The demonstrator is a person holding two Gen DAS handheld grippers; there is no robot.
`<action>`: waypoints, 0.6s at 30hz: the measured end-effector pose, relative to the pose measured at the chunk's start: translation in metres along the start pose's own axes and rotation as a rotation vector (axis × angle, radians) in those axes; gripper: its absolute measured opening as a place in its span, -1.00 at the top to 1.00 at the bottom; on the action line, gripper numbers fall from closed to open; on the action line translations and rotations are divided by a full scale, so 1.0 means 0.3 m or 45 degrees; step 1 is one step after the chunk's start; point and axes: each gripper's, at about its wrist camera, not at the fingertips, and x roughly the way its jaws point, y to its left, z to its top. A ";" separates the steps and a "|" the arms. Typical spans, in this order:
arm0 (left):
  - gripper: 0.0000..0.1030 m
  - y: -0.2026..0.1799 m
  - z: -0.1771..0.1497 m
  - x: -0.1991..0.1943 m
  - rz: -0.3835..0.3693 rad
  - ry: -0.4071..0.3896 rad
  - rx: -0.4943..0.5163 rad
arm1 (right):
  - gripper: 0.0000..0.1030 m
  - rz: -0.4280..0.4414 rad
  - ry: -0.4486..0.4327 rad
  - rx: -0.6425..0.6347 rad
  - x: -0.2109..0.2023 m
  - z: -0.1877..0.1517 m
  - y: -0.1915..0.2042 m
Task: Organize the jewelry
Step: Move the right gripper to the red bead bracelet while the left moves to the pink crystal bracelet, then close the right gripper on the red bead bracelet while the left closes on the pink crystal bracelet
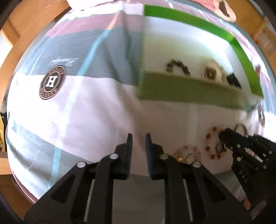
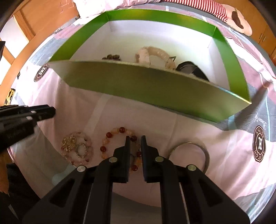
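A bedroom at home: a printed bedsheet [image 2: 215, 155] covers the bed, with wooden furniture [image 2: 43, 25] and a striped soft toy [image 2: 224, 10] beyond it.

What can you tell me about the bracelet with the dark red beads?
The red bead bracelet is a loop of round beads, dark red ones mixed with pale orange and peach ones, glossy like stone or glass. It lies flat on the pink bedsheet, in front of the green box, between a pink bracelet and a silver bangle. The right gripper, slightly open, has its fingertips over the loop's right side. Whether they touch it is unclear.
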 end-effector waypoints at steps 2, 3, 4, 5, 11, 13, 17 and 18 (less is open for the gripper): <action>0.70 0.025 0.001 -0.011 -0.004 -0.012 -0.024 | 0.77 -0.002 -0.023 0.019 -0.016 0.002 -0.013; 0.70 0.037 0.004 -0.015 -0.005 -0.014 -0.035 | 0.77 -0.001 -0.033 0.029 -0.024 0.003 -0.020; 0.70 0.049 0.003 -0.016 -0.007 -0.012 -0.045 | 0.78 0.001 -0.048 0.043 -0.033 0.004 -0.028; 0.70 0.055 0.002 -0.016 -0.010 -0.009 -0.047 | 0.80 0.003 -0.058 0.053 -0.041 0.005 -0.033; 0.62 -0.011 -0.001 0.001 -0.135 0.054 0.055 | 0.80 0.012 -0.044 0.071 -0.042 0.007 -0.048; 0.60 -0.065 -0.013 0.000 -0.195 0.074 0.136 | 0.80 0.016 -0.032 0.071 -0.036 0.007 -0.045; 0.58 -0.141 -0.061 -0.008 -0.245 0.117 0.254 | 0.80 0.018 -0.029 0.068 -0.035 0.008 -0.037; 0.58 -0.154 -0.074 -0.016 -0.231 0.125 0.258 | 0.80 0.018 -0.028 0.068 -0.035 0.008 -0.037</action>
